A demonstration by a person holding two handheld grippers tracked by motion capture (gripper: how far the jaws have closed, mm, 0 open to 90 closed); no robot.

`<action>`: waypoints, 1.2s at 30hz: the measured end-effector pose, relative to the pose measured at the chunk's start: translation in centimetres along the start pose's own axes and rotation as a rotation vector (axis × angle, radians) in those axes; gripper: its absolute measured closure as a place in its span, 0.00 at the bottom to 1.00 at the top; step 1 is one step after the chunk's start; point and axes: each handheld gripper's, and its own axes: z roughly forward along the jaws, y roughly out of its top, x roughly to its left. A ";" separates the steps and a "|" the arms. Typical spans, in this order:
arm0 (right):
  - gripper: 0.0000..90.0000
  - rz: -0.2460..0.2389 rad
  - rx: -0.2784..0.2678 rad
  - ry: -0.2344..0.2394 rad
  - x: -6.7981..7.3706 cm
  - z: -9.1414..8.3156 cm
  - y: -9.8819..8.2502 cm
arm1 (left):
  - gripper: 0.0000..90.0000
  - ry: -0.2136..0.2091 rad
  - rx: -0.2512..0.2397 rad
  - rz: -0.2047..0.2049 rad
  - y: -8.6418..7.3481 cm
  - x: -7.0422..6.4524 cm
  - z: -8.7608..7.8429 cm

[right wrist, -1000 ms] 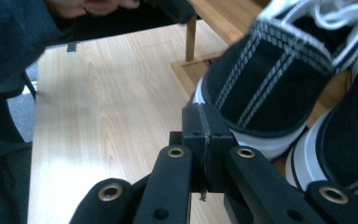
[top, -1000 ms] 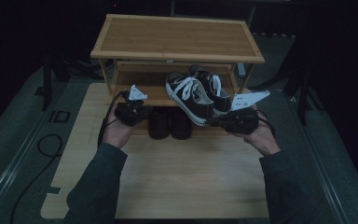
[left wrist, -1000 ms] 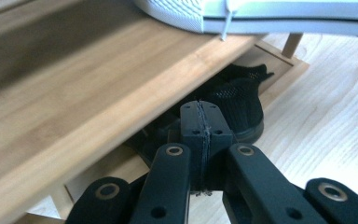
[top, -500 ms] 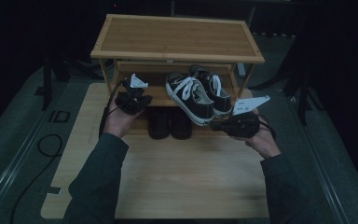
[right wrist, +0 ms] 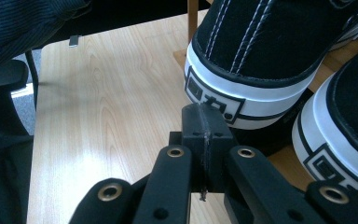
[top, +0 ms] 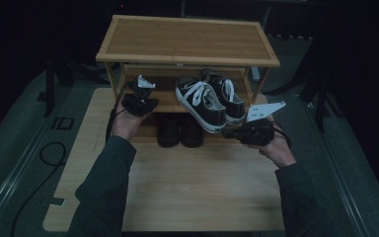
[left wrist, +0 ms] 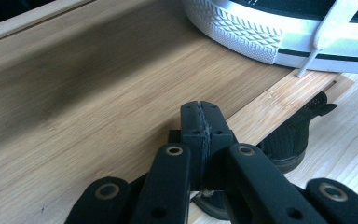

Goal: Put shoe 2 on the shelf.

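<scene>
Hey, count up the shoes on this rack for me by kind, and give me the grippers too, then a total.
Black-and-white sneakers on the rack's middle shelf: 2
Dark shoes below that shelf: 2
Grippers, left gripper and right gripper, both shut and holding nothing: 2
Total: 6

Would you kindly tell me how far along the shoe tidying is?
Done: a pair of black-and-white sneakers sits on the rack's middle shelf. In hand: nothing; the left claw and right claw are shut and empty. Left: the dark shoes under the shelf, if they are to be moved.
</scene>
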 end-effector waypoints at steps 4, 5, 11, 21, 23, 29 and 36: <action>1.00 0.000 -0.003 0.005 0.0 0.1 0.0 | 1.00 0.016 0.025 0.010 0.3 0.2 0.3; 1.00 0.001 -0.005 0.006 0.0 0.1 0.0 | 0.99 0.018 0.028 0.013 0.4 0.3 0.5; 1.00 -0.005 -0.015 0.013 0.2 0.4 0.1 | 0.99 0.027 0.063 0.042 0.8 0.3 0.9; 1.00 -0.027 -0.021 0.054 0.8 2.1 1.1 | 1.00 0.007 0.032 0.028 0.5 0.3 1.0; 1.00 -0.030 -0.021 0.059 1.0 2.5 1.4 | 1.00 0.009 0.033 0.027 0.5 0.2 1.0; 1.00 -0.046 -0.018 0.067 1.3 3.6 2.0 | 1.00 0.011 0.031 0.024 0.5 0.2 1.1; 1.00 -0.050 -0.030 0.074 1.7 5.1 2.6 | 1.00 0.003 0.026 -0.003 0.3 0.4 1.0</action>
